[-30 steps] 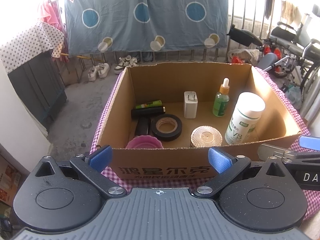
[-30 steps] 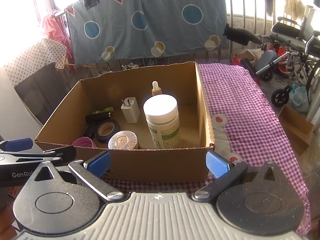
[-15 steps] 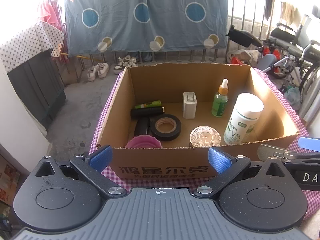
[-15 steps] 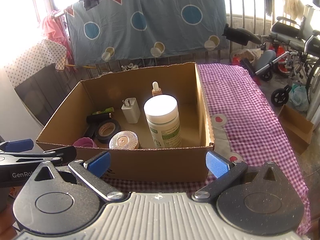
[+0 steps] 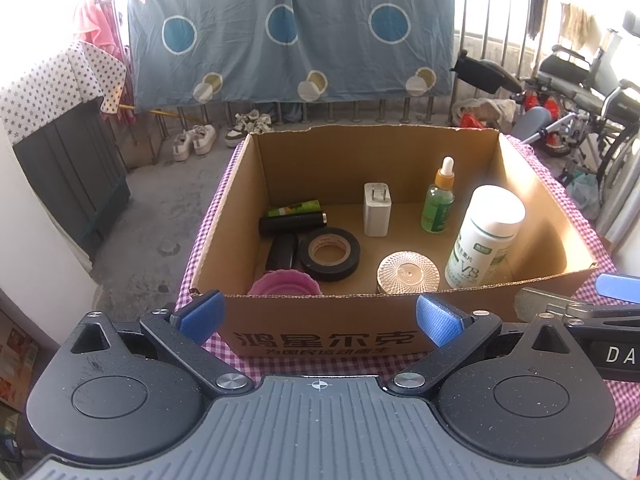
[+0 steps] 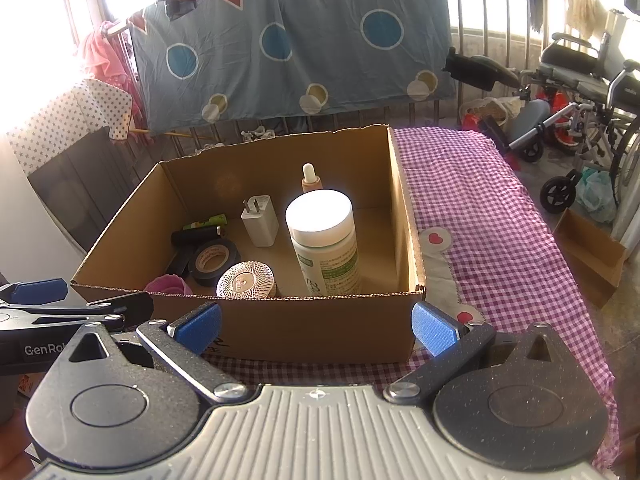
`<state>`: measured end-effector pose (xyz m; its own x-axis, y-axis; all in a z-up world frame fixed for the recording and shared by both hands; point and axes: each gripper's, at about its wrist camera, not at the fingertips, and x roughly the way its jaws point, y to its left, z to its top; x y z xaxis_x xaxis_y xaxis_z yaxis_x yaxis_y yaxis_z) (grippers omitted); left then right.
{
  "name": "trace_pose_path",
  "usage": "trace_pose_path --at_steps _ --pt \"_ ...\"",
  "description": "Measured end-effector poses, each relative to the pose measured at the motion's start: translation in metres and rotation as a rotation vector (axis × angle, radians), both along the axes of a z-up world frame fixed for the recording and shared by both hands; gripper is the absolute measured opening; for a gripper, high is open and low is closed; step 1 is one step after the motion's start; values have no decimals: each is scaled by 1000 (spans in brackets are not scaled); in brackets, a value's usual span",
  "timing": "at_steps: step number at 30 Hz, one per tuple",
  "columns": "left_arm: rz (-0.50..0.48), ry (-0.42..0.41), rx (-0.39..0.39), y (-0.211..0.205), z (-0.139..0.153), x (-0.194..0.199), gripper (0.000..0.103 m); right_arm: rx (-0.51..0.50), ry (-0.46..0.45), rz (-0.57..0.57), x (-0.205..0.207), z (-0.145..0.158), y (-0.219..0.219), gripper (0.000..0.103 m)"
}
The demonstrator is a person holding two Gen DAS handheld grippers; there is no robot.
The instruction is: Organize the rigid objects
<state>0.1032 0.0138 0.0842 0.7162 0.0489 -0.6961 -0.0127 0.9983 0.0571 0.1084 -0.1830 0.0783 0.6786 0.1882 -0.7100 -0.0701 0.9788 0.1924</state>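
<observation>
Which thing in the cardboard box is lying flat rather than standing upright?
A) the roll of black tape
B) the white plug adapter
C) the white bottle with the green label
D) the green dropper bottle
A: the roll of black tape lies flat on the floor of the cardboard box with its hole facing up, while the other three stand upright.

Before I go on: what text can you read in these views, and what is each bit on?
"鸿星尔克": box front, large characters; the smaller line beneath is too blurred.
"V8": white bottle label; its other print is too small.
"DA": right gripper body, cut off at the left view's edge.
"GenRob": left gripper body, cut off in the right view.
Tape core print: unreadable.
</observation>
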Motion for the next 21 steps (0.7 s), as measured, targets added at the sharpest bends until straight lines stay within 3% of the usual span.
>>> trace_pose_path --at_steps 21 --pt "-5 2 0 1 -1 1 102 4 4 -8 -2 1 -2 103"
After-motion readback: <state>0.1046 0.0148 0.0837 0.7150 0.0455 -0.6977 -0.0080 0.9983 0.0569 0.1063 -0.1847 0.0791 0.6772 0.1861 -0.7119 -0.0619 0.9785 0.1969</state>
